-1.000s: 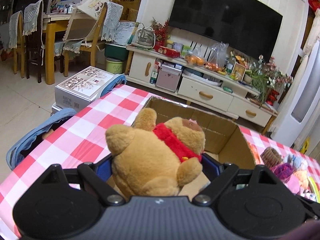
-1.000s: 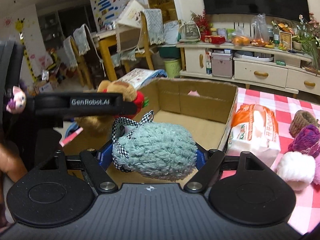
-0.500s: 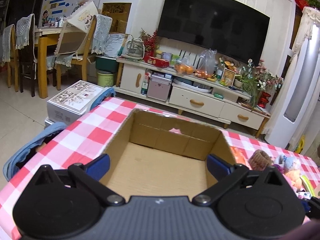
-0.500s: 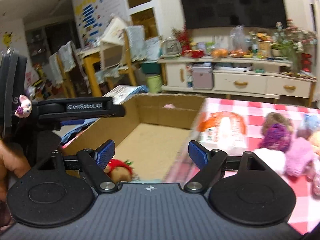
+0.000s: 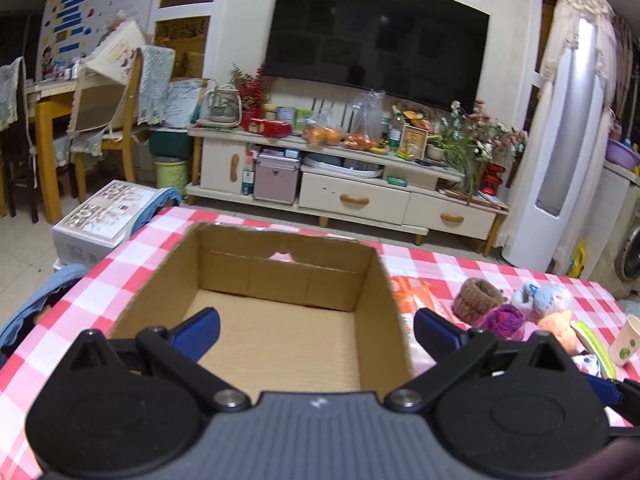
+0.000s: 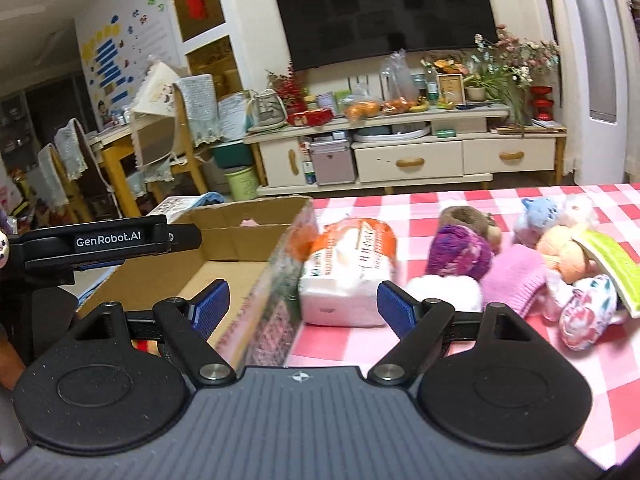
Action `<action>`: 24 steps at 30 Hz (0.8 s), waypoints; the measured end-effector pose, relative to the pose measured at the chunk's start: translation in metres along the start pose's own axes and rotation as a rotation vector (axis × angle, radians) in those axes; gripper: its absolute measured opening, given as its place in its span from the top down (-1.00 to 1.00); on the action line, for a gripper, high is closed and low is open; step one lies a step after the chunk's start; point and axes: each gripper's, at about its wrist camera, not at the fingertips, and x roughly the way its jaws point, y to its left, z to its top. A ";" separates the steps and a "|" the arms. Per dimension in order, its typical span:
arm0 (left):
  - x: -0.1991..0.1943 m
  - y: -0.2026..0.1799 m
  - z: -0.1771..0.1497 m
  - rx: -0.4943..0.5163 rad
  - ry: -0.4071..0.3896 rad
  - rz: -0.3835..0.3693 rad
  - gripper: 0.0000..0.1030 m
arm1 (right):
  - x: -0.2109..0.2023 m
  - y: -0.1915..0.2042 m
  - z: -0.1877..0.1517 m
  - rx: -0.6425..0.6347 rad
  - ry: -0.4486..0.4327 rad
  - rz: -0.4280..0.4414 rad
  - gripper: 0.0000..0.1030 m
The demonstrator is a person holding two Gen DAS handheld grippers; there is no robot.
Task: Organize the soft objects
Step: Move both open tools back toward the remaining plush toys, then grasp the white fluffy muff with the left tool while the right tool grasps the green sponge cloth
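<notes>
Both grippers, left (image 5: 316, 330) and right (image 6: 304, 306), gape empty over the brown cardboard box (image 5: 376, 280), beside perhaps seven soft toys (image 6: 460, 256).

We held our right gripper (image 6: 303, 307) with its jaws spread and nothing between them, over the right wall of the cardboard box (image 6: 256, 236). Just right of the box a tissue pack (image 6: 348, 268) lay on the checked worktop (image 6: 520, 360). Farther right sat a purple knitted ball (image 6: 460, 254), a pink knit piece (image 6: 514, 276) and an orange plush (image 6: 564, 254). Our left gripper (image 6: 108, 240) showed at the left edge.
</notes>
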 end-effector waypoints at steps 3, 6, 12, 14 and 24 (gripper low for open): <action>0.001 -0.010 0.000 0.023 -0.001 -0.009 -0.98 | -0.005 -0.003 -0.001 0.017 -0.009 -0.013 -0.97; 0.001 -0.018 0.000 0.031 -0.003 -0.019 -0.98 | -0.007 -0.005 -0.002 0.030 -0.015 -0.028 -0.97; 0.004 -0.039 -0.003 0.058 0.004 -0.040 -0.98 | -0.008 -0.007 -0.005 0.068 -0.022 -0.067 -0.97; 0.005 -0.047 -0.004 0.069 0.007 -0.048 -0.98 | -0.009 -0.012 -0.006 0.085 -0.026 -0.079 -0.97; 0.013 -0.083 -0.011 0.129 0.027 -0.083 -0.98 | -0.020 -0.036 -0.013 0.167 -0.050 -0.162 -0.97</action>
